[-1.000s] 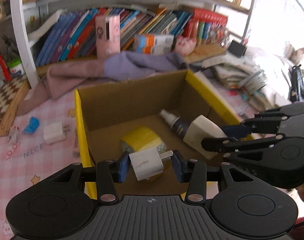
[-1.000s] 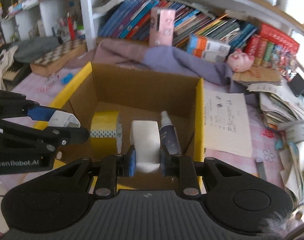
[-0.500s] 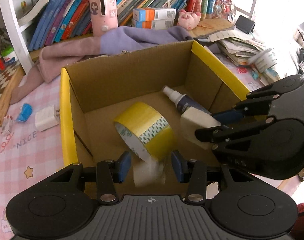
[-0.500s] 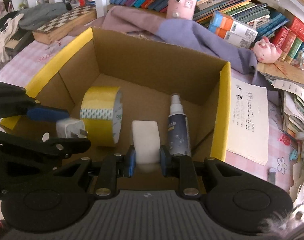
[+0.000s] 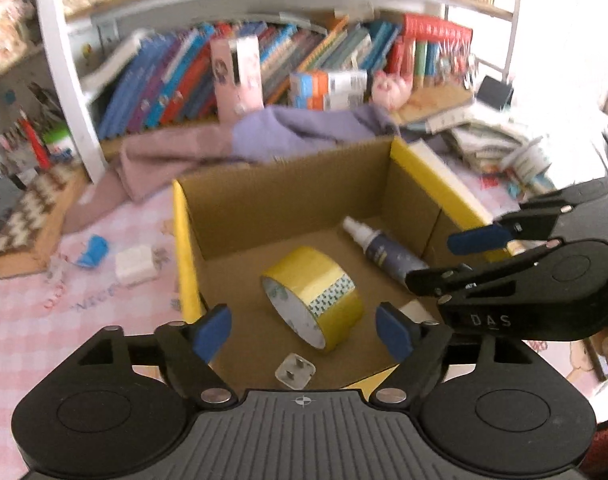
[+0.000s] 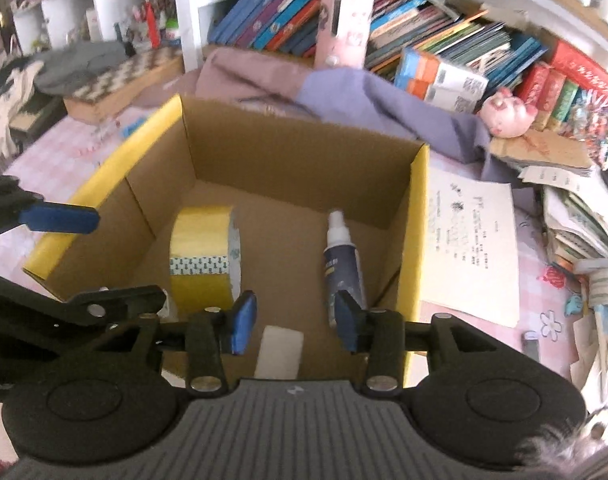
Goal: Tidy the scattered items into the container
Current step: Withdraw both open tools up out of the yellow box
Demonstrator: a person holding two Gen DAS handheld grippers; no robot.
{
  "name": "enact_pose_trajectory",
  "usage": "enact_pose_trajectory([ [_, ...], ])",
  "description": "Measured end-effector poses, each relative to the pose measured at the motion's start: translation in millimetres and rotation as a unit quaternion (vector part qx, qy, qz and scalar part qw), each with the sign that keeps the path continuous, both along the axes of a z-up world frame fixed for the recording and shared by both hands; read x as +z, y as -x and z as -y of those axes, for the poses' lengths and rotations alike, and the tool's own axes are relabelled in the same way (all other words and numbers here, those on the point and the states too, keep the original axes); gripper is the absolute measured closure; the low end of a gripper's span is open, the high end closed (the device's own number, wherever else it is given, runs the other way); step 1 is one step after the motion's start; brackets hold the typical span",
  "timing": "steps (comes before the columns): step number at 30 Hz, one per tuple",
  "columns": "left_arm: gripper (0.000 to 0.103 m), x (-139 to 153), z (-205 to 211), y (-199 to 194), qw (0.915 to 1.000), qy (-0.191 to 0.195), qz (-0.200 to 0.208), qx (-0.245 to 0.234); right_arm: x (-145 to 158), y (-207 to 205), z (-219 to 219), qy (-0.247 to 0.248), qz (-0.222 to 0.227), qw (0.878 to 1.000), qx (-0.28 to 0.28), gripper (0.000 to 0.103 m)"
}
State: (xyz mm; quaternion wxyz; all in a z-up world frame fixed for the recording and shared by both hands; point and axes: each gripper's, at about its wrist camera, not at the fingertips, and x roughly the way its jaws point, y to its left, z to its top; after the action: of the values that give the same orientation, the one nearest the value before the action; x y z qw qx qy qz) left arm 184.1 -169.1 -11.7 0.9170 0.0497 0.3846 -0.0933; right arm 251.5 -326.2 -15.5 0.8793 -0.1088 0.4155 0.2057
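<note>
A cardboard box with yellow rims (image 5: 181, 240) (image 6: 418, 208) stands on the pink checked table. In it lie a yellow tape roll (image 5: 314, 294) (image 6: 203, 252), a dark spray bottle (image 5: 384, 250) (image 6: 342, 264), a white plug adapter (image 5: 295, 370) and a white block (image 6: 279, 352) (image 5: 414, 312). My left gripper (image 5: 304, 330) is open and empty above the box's near side, over the adapter. My right gripper (image 6: 291, 322) is open and empty above the white block. Another white charger (image 5: 135, 266) and a blue item (image 5: 93, 250) lie on the table left of the box.
A chessboard box (image 5: 27, 216) sits at the far left. Pink and purple cloth (image 5: 239, 144) lies behind the box, below a shelf of books (image 6: 384, 28). Paper sheets (image 6: 472, 240) and stacked papers (image 6: 576, 216) lie right of the box.
Both grippers have opened. The white adapter dropped from the left gripper into the box, and the white block dropped from the right gripper onto the box floor. Both grippers have risen.
</note>
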Motion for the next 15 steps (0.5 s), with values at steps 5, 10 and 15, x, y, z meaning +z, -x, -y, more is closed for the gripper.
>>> enact_pose_trajectory([
  [5, 0.014, 22.6, -5.8, 26.8, 0.9990, 0.012, 0.043, 0.002, 24.9, 28.7, 3.1, -0.018, 0.038, 0.999, -0.015, 0.054],
  [10, 0.009, 37.2, -14.7, 54.9, 0.9968, 0.016, 0.079, -0.005, 42.3, 61.8, 2.2, -0.031, 0.065, 0.996, -0.042, 0.050],
  [15, 0.006, 41.9, -28.6, 80.3, 0.9955, 0.020, 0.091, -0.013, 53.0, 99.2, -2.8, -0.042, 0.093, 0.992, -0.075, 0.041],
])
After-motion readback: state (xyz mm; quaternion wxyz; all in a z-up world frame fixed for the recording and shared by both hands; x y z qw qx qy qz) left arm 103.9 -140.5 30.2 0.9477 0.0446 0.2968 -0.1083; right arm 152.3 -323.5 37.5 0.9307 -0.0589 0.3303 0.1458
